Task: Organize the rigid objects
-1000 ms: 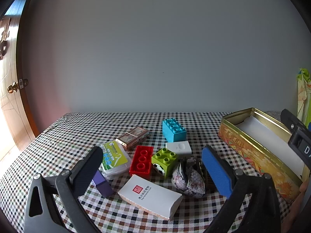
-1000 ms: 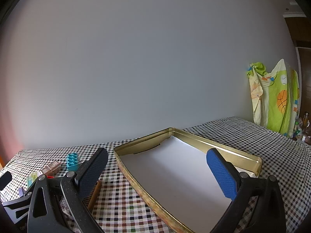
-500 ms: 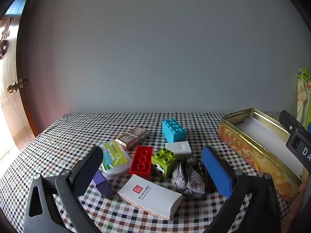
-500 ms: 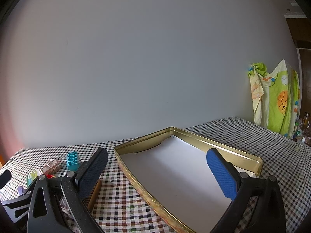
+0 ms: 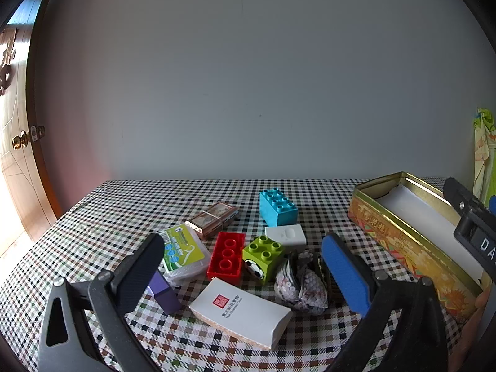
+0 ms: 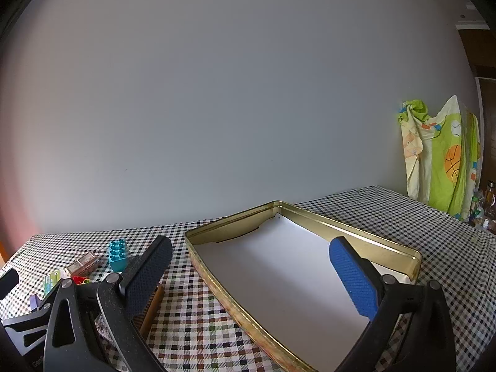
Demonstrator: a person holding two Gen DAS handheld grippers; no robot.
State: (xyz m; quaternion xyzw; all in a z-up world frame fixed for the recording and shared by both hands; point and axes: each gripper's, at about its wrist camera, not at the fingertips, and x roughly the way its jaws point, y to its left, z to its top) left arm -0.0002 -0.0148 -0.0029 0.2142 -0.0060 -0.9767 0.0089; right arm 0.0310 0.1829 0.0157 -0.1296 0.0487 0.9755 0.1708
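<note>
Little has shifted since the earlier frames: both views hold nearly the same framing, and no object has changed place.

Left hand-held gripper (image 5: 241, 266): fingers spread wide, nothing between them, held above the checked tabletop (image 5: 130, 210). Cluster of small things ahead of it:
- white carton (image 5: 240, 311) with red stamp, at 6 o'clock of the cluster, lying flat
- red brick (image 5: 226, 259) at centre, green brick (image 5: 263, 257) just beside it at 3 o'clock
- patterned pouch (image 5: 302, 285) at 4 o'clock, near the blue finger pad
- white block (image 5: 286, 235) behind the green brick; blue brick (image 5: 277, 207) at 12 o'clock
- banded card box (image 5: 214, 220) at 11 o'clock
- green-labelled clear case (image 5: 183, 252) at 9 o'clock
- purple block (image 5: 162, 293) at 8 o'clock, partly behind the black finger

Gold tin (image 5: 412, 238) sits well apart at 3 o'clock, lid off, white liner inside.

Right hand-held gripper (image 6: 248, 276): also wide open, holding nothing, poised over the gold tin (image 6: 369, 241). Tin holds only the white liner. Cluster shows at 9 o'clock in this view, partly hidden by the black finger. Printed cloth (image 6: 440, 158) hangs at 3 o'clock.
</note>
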